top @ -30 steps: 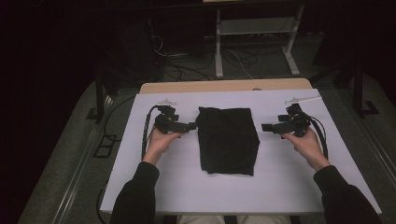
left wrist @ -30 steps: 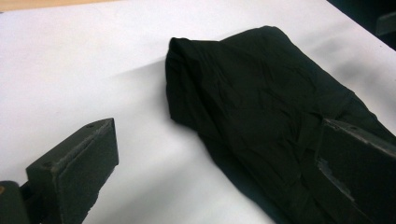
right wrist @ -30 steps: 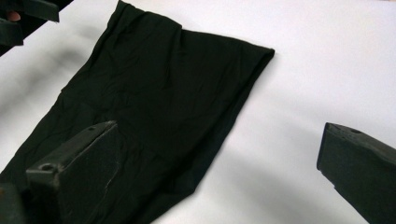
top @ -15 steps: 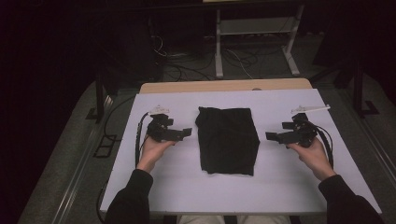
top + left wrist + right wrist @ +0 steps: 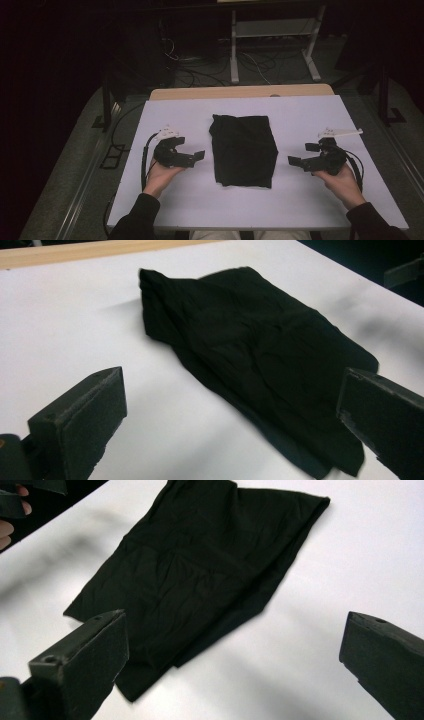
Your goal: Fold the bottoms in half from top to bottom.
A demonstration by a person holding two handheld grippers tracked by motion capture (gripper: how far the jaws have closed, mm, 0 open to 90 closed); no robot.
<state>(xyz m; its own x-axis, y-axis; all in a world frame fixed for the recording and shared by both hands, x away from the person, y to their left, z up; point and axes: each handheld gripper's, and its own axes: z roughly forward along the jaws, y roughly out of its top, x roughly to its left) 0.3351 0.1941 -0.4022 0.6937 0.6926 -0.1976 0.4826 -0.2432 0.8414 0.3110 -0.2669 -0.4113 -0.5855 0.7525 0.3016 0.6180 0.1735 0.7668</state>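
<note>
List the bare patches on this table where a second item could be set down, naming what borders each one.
The widest free strip of the white table lies between the black cloth and the far wooden edge. Another runs between the cloth and the near edge. It is tighter between the left gripper and the cloth, and between the right gripper and the cloth.

Lab (dim), floor cables [image 5: 200,62], metal stand [image 5: 272,35]

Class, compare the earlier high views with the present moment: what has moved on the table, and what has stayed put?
Both hands have drawn back from the folded black cloth. The left gripper moved outward to the left and toward the person; the right gripper moved outward to the right and toward the person. Both have open jaws and hold nothing. The cloth lies folded in the same place on the white table.
</note>
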